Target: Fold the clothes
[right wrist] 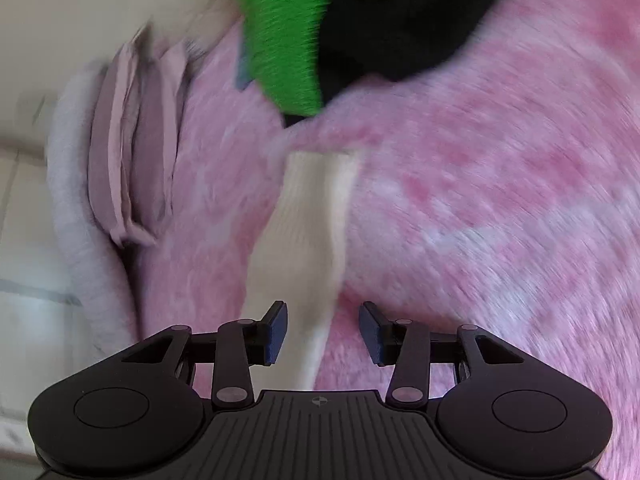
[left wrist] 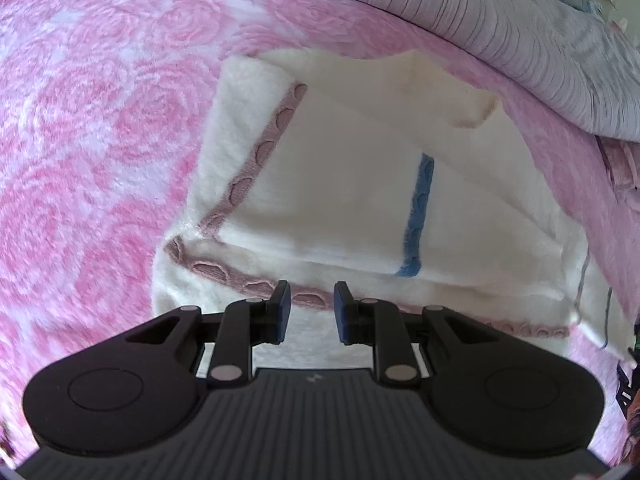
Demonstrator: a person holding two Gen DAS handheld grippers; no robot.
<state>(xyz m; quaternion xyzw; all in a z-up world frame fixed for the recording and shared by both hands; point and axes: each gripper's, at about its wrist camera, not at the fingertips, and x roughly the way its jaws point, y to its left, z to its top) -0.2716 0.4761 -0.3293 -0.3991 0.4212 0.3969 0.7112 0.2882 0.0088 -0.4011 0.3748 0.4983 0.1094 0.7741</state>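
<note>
Left gripper (left wrist: pixel 308 304): jaws stand apart with nothing between them, hovering over the near hem of a folded cream fleece garment with dusty-pink scalloped trim and a blue stripe (left wrist: pixel 360 184). The garment lies on a pink rose-patterned plush blanket (left wrist: pixel 100 140), close to the blanket's far edge, where a grey ribbed cover (left wrist: pixel 500 28) overlaps.

Right gripper (right wrist: pixel 322 328): jaws parted, pads not pressing; a cream ribbed sock (right wrist: pixel 308 232) runs between them, lying on the blanket. Beyond it, green and black fabric (right wrist: pixel 288 32). View blurred.
</note>
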